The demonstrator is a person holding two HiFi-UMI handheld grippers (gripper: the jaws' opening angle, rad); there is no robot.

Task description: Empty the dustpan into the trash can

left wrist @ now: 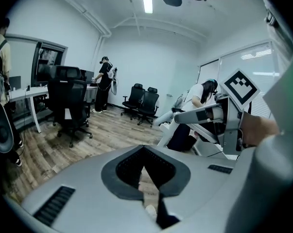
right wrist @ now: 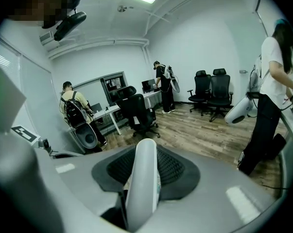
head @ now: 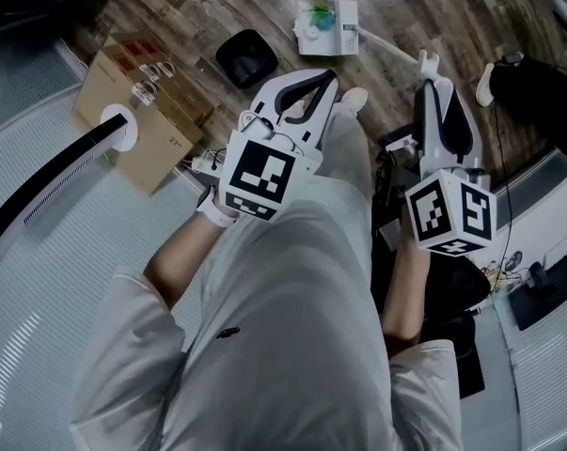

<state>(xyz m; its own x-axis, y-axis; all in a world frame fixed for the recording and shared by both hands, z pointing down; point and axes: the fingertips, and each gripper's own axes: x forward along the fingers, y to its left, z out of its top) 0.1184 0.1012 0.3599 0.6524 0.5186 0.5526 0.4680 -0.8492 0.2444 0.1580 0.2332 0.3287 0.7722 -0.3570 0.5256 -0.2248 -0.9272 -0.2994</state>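
Bare wooden floor (head: 184, 7) is stretching ahead, with a cardboard box (head: 137, 125) crowding the 10 o'clock side. The dustpan (head: 326, 24) is sitting at 12 o'clock carrying greenish scraps, near the black trash can (head: 246, 56) at 11. The right gripper (head: 433, 87) is clamping the dustpan's white handle (right wrist: 142, 178). The left gripper (head: 328, 81) is pointing forward and down, jaws closed and empty.

Cardboard box (head: 161, 144), office chairs (left wrist: 71, 103), perhaps speaker (left wrist: 0, 130)

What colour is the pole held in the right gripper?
The pole is white, clearest in the right gripper view.
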